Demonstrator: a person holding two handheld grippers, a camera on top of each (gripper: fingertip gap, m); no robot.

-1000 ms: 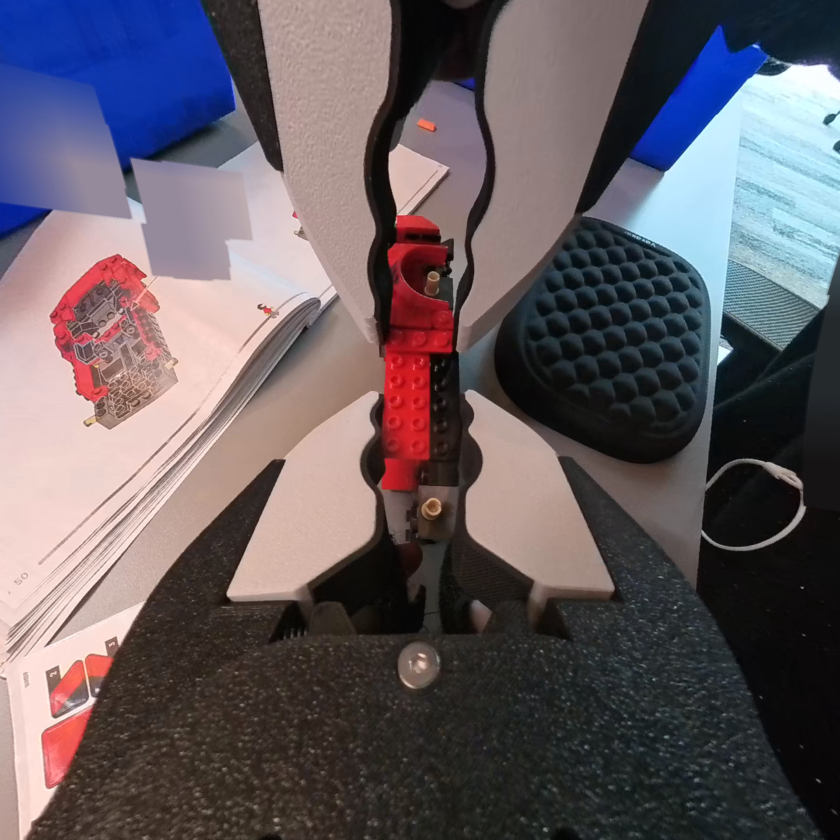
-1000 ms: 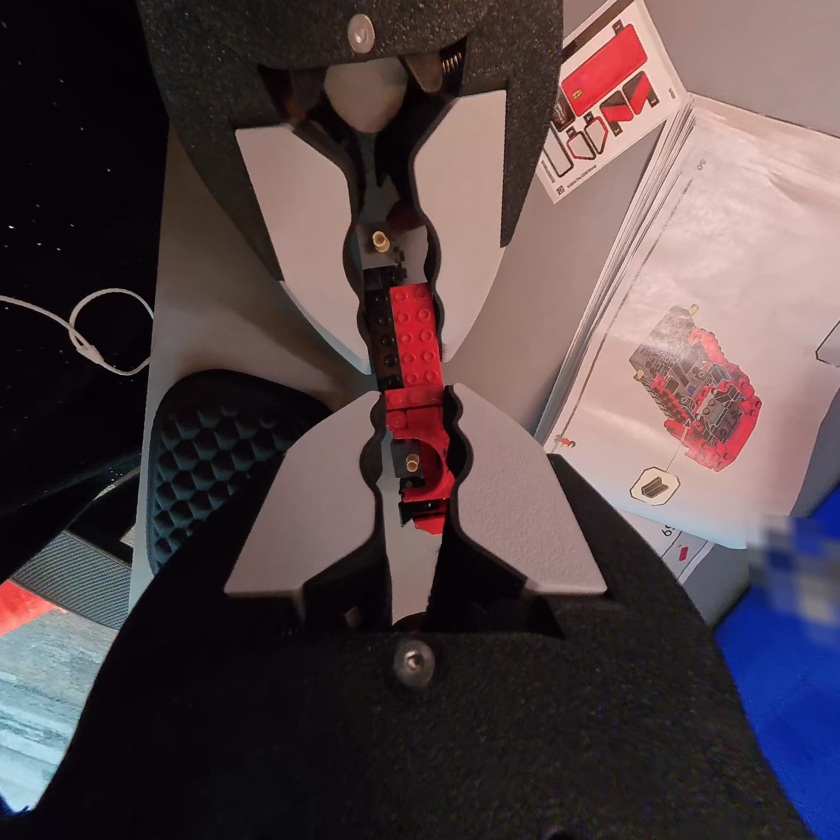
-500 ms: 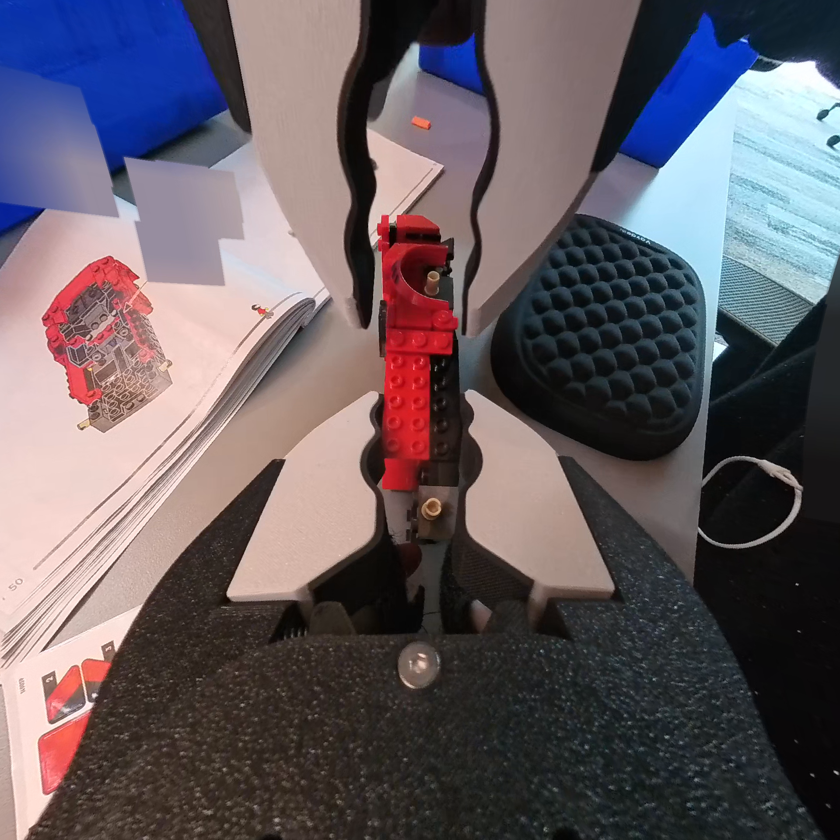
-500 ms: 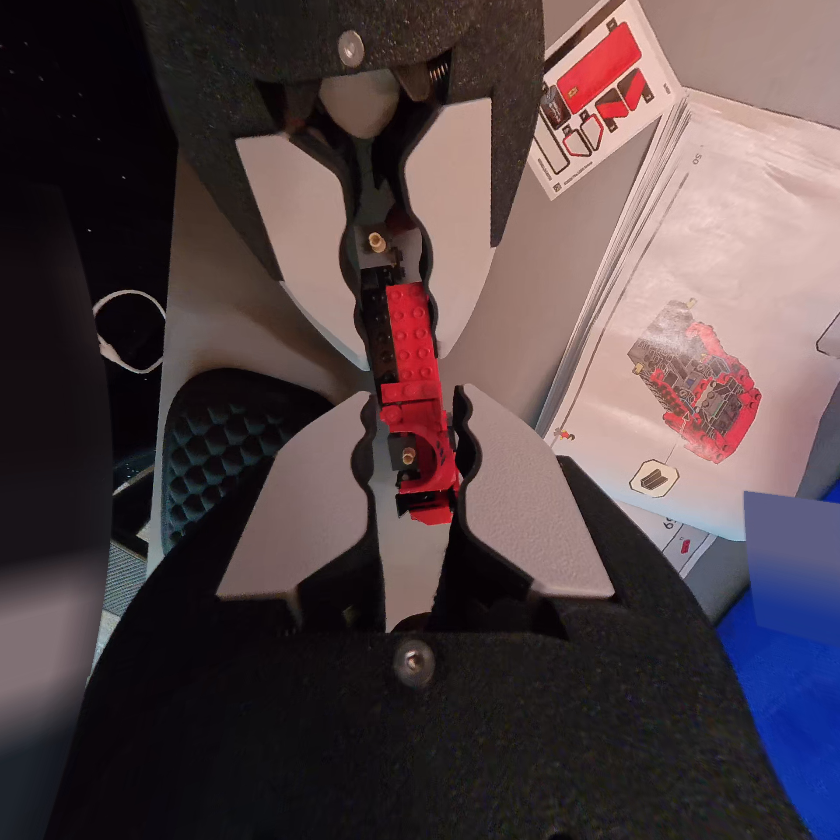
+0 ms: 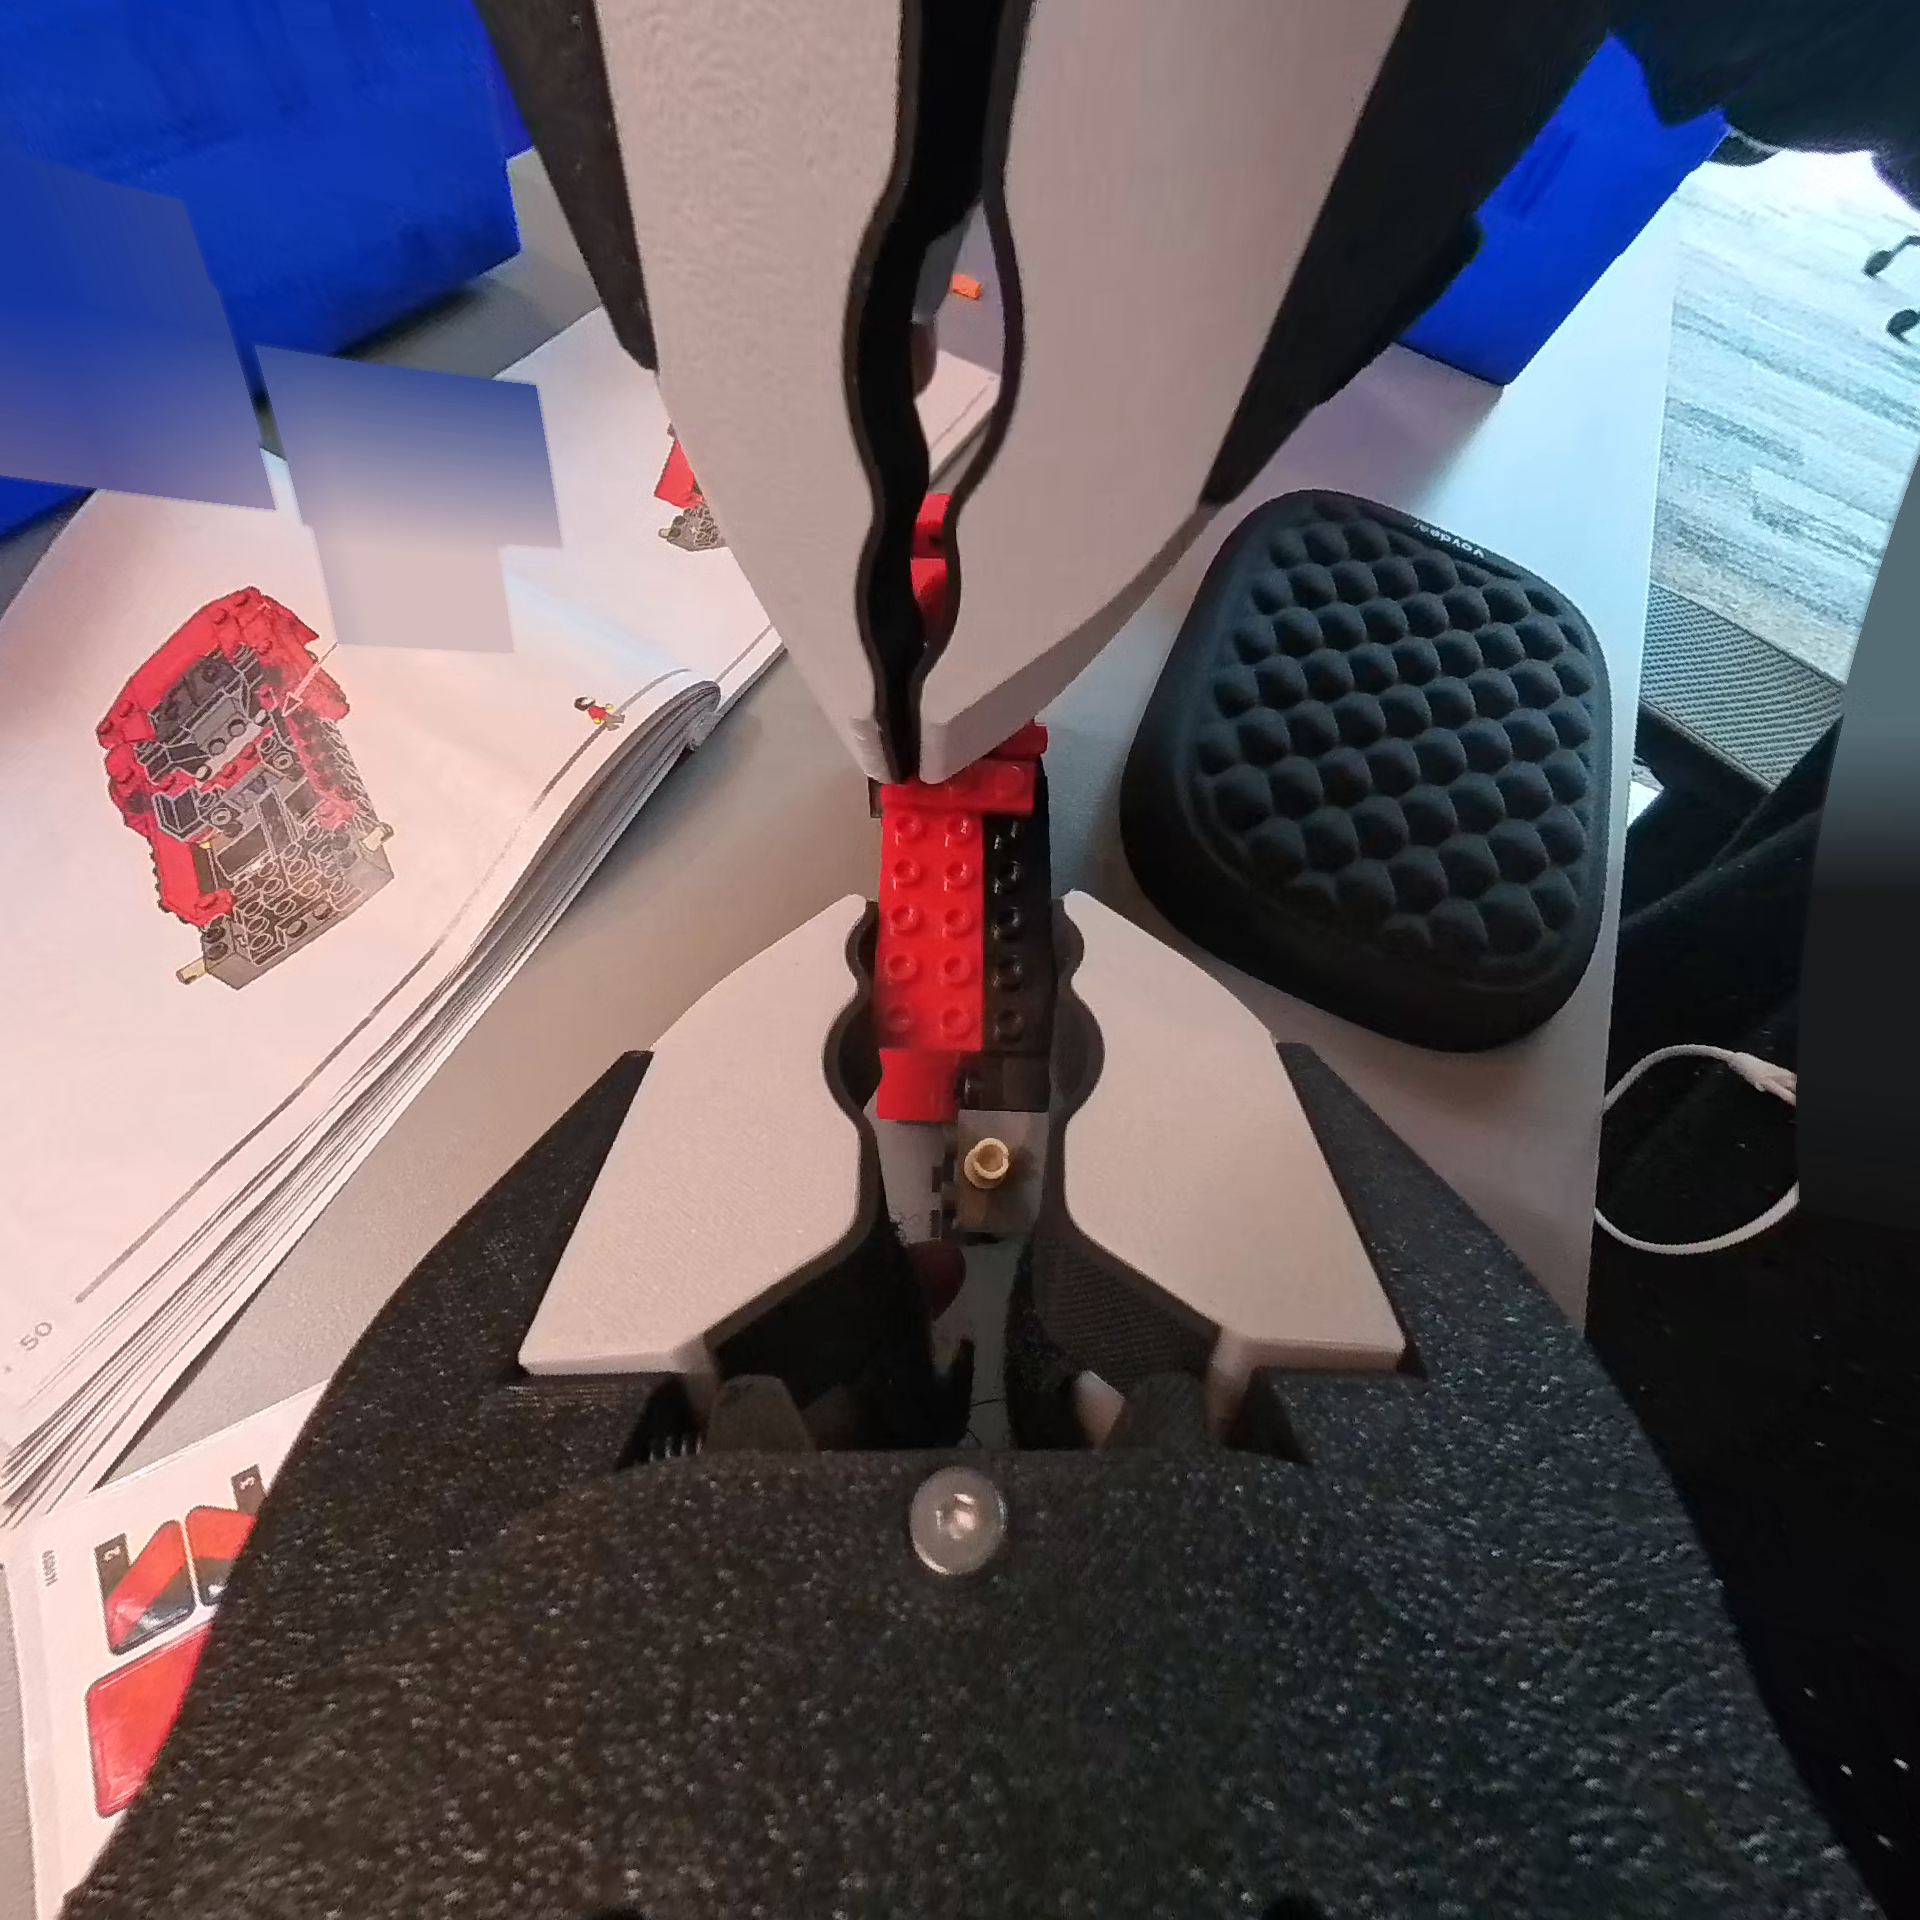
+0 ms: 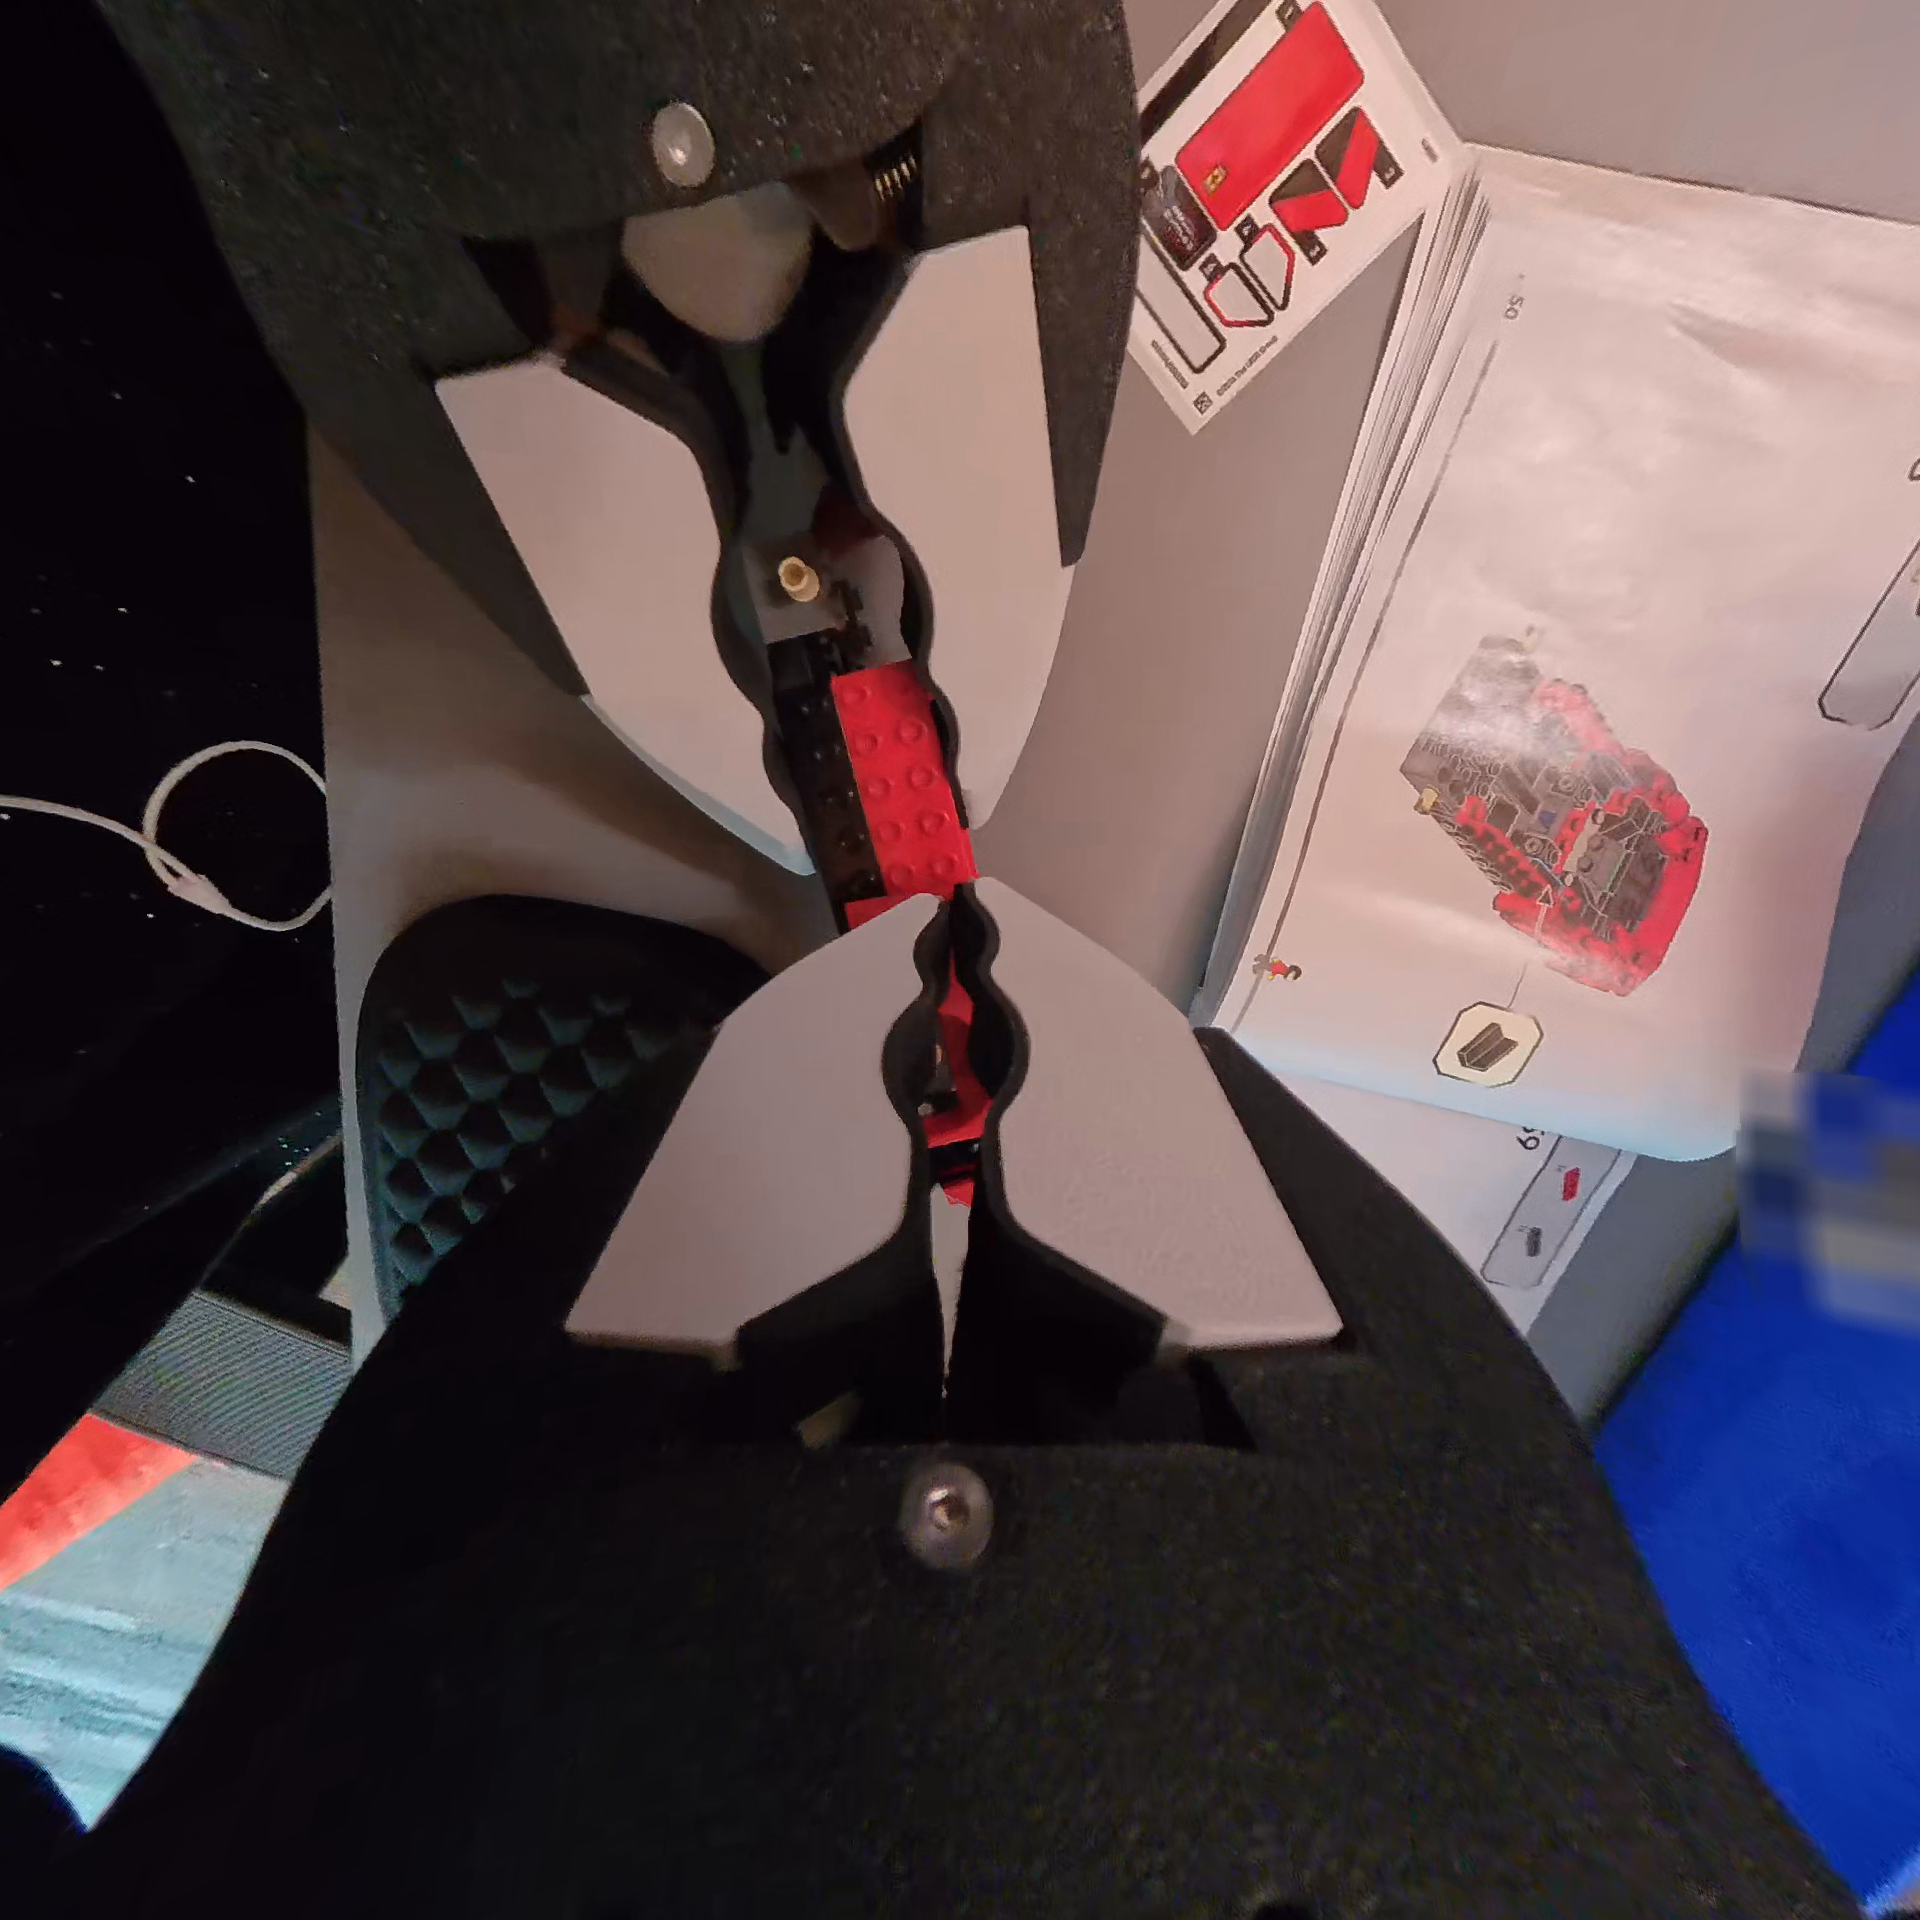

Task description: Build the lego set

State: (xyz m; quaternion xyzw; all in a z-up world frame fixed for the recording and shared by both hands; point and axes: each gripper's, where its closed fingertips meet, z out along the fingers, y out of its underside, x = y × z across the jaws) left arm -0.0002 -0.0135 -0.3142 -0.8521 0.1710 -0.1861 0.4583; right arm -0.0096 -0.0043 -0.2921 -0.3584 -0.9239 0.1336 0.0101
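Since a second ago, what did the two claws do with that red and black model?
The right claw opened half a second ago, then closed again, nearly shut on the model's red far end. The left claw kept its grip on the near end. Booklet and black pad stayed put.

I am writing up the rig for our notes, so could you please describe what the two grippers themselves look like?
Both look alike. The left gripper has a black, grainy-textured body with a silvery screw at its centre, and two broad, pale grey fingers shaped like curved wedges. Their inner edges are wavy and lined with black. The right gripper shows the same build. No cables or sleeves are visible.
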